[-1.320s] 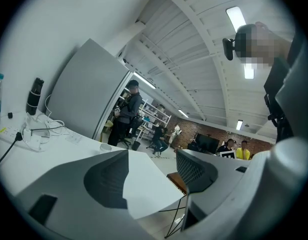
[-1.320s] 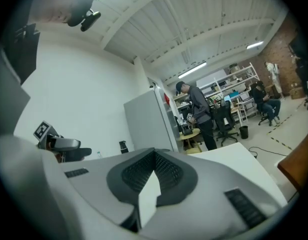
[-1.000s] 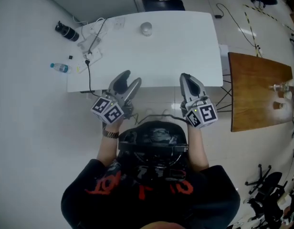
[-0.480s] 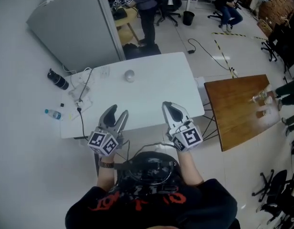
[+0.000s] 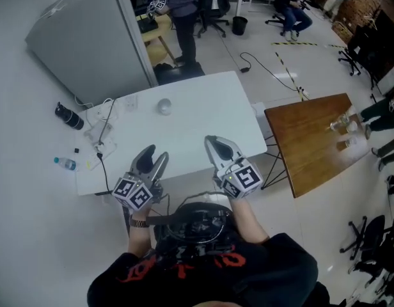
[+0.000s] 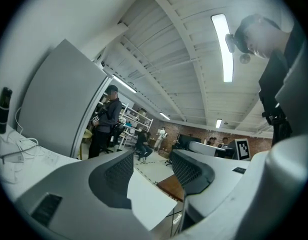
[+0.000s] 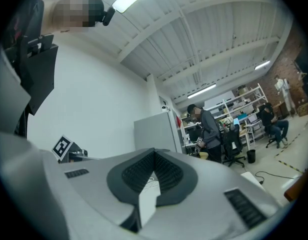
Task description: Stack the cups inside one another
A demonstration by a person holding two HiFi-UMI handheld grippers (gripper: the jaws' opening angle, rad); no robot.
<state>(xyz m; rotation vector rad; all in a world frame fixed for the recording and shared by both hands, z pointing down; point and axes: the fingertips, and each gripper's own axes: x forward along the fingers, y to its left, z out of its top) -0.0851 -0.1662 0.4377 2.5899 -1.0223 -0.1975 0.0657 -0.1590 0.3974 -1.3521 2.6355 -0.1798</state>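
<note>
Both grippers have risen over the table's point(image 5: 203, 107) near edge: left gripper point(image 5: 155, 153) fingers just narrowed, apart, empty; right gripper point(image 5: 213, 140) fingers pressed together, empty. Far-side cup point(image 5: 164, 106) probably light, crushable; pinch rim gently.

cups point(image 5: 164, 106) on table point(image 5: 210, 117) | wooden table point(image 5: 309, 142) right | bottle point(image 5: 64, 164) left | cabinet point(image 5: 88, 40) behind

A white table point(image 5: 203, 120) is seen at centre, a brown wooden table point(image 5: 306, 139) at right; black-and-white square markers are borne by the grey left gripper point(image 5: 153, 154) and right gripper point(image 5: 214, 141).
</note>
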